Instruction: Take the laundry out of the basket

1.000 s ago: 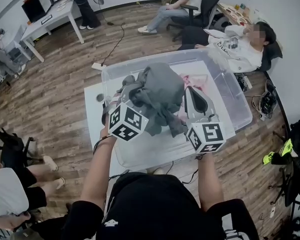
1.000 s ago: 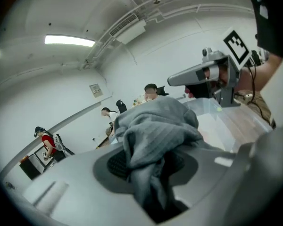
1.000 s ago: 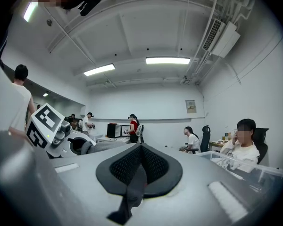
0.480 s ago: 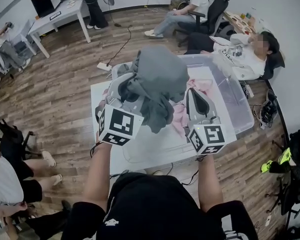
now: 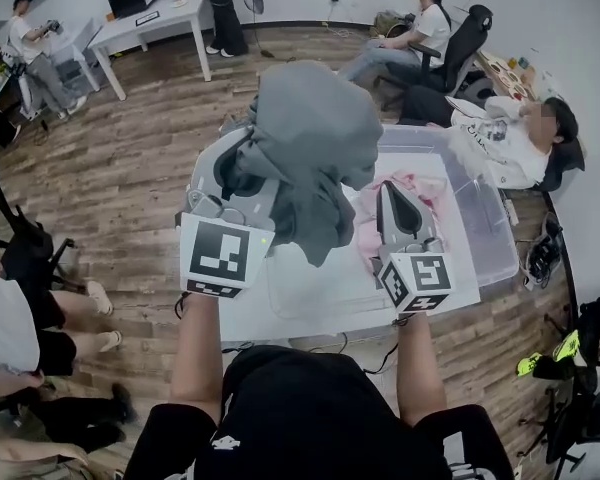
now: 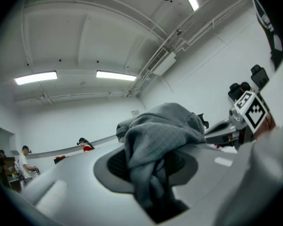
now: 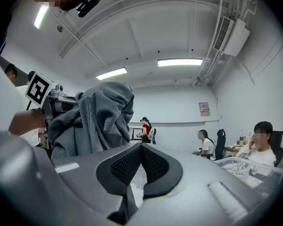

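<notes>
We have the left gripper (image 6: 149,167) pinching a grey waffle-knit cloth garment (image 5: 315,128). In the left gripper view its two dark pads stand a little apart with a fold of the fabric squeezed between them. The rest of the garment bunches over the jaws and hangs down in front of them.

In the head view the garment hangs clear of the clear plastic rectangular basket (image 5: 477,206), at about 11 o'clock from the picture's centre, and its lowest fold dangles over the basket's near left part.

Our right gripper (image 7: 141,163) sits at roughly 3 o'clock from the left one, above the basket. Its jaws are pressed together with nothing between them. From its own view the grey garment shows at 10 o'clock, just beside the left gripper's marker cube.

Crumpled pink laundry (image 5: 427,190) lies inside the basket, at 1 o'clock from the right gripper's body. The basket stands on a white table (image 5: 242,320) on a wooden plank floor (image 5: 130,158).
</notes>
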A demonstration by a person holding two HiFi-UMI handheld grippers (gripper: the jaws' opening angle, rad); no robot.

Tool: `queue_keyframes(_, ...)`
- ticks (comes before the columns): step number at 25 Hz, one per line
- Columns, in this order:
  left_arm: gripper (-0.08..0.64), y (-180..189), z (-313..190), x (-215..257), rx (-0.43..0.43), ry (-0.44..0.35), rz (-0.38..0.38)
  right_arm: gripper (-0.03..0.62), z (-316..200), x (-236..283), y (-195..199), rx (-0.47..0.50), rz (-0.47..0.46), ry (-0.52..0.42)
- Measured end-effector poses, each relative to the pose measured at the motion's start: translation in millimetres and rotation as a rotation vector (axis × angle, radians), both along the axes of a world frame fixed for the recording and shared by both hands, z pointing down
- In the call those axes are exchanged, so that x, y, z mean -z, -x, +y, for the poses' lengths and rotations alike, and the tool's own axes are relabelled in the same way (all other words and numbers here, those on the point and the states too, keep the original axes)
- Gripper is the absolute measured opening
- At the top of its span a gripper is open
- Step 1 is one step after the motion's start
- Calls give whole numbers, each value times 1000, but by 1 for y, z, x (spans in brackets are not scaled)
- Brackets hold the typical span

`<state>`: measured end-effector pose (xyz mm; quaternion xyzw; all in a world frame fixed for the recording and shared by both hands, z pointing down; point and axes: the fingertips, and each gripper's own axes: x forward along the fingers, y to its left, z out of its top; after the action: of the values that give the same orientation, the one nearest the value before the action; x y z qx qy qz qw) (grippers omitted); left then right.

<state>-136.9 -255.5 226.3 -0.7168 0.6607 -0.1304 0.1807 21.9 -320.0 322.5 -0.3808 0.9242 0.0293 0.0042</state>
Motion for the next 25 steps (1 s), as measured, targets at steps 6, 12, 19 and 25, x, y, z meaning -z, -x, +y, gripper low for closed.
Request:
queue_keyframes(6, 137, 37, 36, 22, 97, -67, -12, 0, 14, 1, 32, 64, 4, -8)
queue_keyframes(12, 137, 75, 66, 36, 208, -107, 6, 0, 20, 1, 65, 130, 17, -8)
queue_keyframes(19, 137, 130, 120, 53, 371, -153, 11, 0, 35, -1, 118, 233, 50, -10)
queue_keyframes(25, 137, 155, 158, 62, 470, -175, -10, 0, 48, -1, 149, 305, 62, -14)
